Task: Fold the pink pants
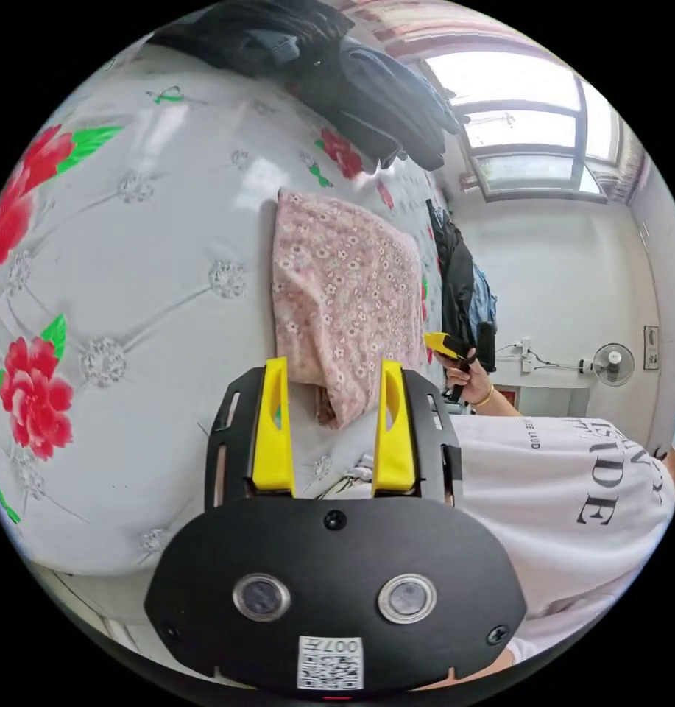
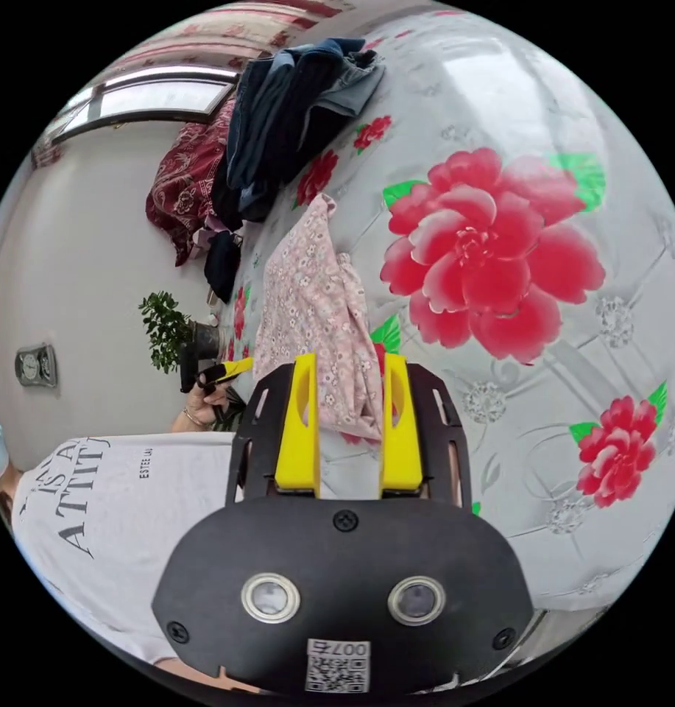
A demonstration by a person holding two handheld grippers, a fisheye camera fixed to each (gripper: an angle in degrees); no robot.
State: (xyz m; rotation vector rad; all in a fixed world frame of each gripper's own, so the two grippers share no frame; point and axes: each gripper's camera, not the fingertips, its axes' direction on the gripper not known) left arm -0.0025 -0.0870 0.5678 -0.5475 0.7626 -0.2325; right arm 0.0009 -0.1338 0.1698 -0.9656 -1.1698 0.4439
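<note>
Pink pants (image 1: 344,294) lie folded on the bedspread (image 1: 146,294), both hand-held grippers (image 1: 331,383) (image 2: 350,383) spread, gripping nothing.

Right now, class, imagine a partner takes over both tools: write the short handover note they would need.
Left tool: open, holding nothing, hovering near the edge of the pink pants.
Right tool: open, empty, at the pants' other near edge.
Pants: already folded into a compact bundle on the flowered bedsheet, with one loose end hanging toward the tools.
Dark clothes pile lies farther up the bed, apart from the pants.
Left: probably tuck or fold the loose end, then tidy the bundle.
</note>
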